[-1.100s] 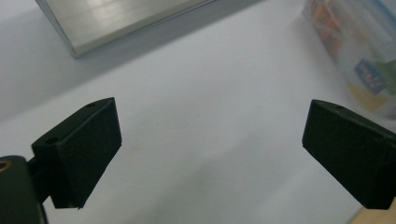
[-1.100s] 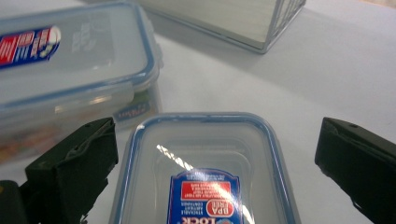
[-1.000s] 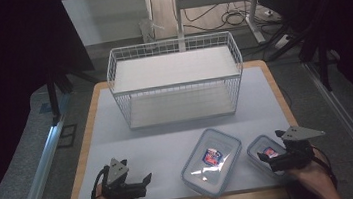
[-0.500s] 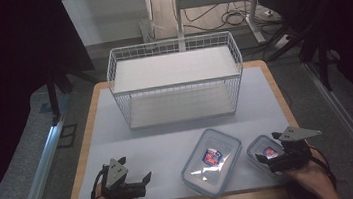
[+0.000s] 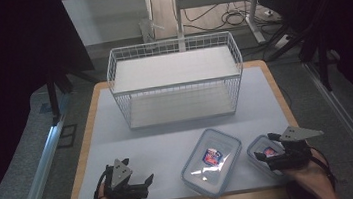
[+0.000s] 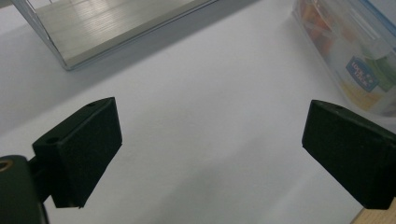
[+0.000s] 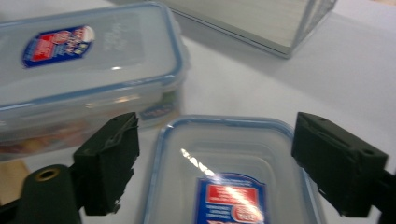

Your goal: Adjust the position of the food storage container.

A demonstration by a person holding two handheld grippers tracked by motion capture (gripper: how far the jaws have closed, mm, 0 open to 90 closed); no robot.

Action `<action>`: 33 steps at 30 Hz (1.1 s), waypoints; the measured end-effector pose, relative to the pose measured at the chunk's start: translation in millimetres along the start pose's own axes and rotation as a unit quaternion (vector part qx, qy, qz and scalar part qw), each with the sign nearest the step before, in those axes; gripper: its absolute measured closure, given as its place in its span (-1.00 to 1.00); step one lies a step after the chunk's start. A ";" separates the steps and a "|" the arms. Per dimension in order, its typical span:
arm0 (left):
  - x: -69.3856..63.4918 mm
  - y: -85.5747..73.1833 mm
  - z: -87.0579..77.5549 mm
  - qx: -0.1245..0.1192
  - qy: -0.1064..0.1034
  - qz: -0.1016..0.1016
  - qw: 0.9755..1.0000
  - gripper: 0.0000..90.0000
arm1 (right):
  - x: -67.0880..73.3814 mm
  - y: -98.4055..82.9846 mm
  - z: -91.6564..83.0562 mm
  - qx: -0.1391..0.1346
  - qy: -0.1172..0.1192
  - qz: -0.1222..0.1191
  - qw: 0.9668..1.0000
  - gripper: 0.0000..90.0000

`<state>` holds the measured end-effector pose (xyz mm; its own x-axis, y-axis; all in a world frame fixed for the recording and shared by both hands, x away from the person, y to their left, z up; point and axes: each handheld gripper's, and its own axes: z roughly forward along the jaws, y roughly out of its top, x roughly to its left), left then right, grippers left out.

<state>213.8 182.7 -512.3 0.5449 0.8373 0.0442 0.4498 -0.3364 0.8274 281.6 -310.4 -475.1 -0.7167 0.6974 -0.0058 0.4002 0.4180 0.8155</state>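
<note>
A small clear container (image 5: 256, 145) with a blue-rimmed lid and a red and blue label lies near the table's front right. My right gripper (image 5: 265, 147) straddles it. In the right gripper view the small container (image 7: 233, 177) sits between the pads (image 7: 112, 158), which have just been closing and do not visibly press on it. A larger clear container (image 5: 212, 162) lies just left of it, also seen close by as the larger container (image 7: 88, 70). My left gripper (image 5: 147, 182) rests open at the front left, with bare white table between its pads (image 6: 84, 144).
A white wire basket (image 5: 177, 79) with a shelf stands at the back middle of the table (image 5: 158, 136). Its lower corner appears as the basket (image 6: 93, 28) and the basket (image 7: 261, 23). The wooden table edge runs just behind both hands.
</note>
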 end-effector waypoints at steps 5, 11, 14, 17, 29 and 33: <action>-0.1 -0.1 -0.1 -0.003 -0.002 0.000 1.000 -0.89 | 9.9 4.5 1.4 0.006 0.026 -0.006 1.000 -0.34; 0.0 -0.9 0.6 -0.008 -0.001 0.005 1.000 -0.90 | 21.9 7.3 6.4 0.019 0.073 -0.020 0.997 0.09; -0.3 -1.1 1.1 -0.009 -0.002 0.008 1.000 -0.90 | 28.4 8.3 8.5 0.026 0.090 -0.033 0.995 0.35; -0.7 -1.6 1.3 -0.010 -0.004 0.009 1.000 -0.90 | 37.1 8.9 13.7 0.040 0.114 -0.044 0.992 0.65; -1.5 -2.2 2.3 -0.010 -0.005 0.013 1.000 -0.90 | 67.7 5.2 37.8 0.097 0.164 -0.090 0.978 0.99; -1.3 -1.9 2.3 -0.010 -0.004 0.011 1.000 -0.90 | 73.3 4.3 43.2 0.103 0.172 -0.094 0.975 0.99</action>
<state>213.8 181.3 -515.2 0.5609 0.8259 0.0577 0.4229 -0.3458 0.8376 255.4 -232.3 -497.0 -0.9231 0.3761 0.0797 0.3249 0.6521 0.6849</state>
